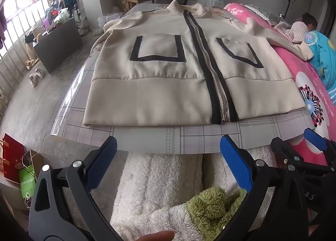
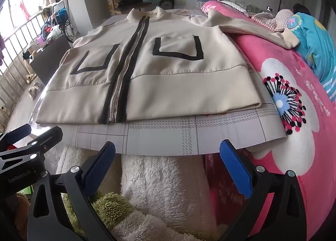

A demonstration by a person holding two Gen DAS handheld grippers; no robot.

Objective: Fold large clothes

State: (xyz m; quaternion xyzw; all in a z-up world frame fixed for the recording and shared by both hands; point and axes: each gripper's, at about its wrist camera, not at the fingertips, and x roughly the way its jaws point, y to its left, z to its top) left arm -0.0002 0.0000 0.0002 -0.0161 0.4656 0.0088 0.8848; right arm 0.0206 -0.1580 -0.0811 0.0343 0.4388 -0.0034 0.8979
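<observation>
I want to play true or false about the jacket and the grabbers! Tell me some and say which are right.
1. The jacket lies flat with its front up. True.
2. Its zipper is wide open. False: it is zipped shut down to the hem.
3. The left gripper is open and holds nothing. True.
4. The right gripper is pinching the hem. False: it is open, short of the jacket.
5. The pockets have black edges. True.
6. The blanket beside the jacket is green. False: it is pink with flowers.
</observation>
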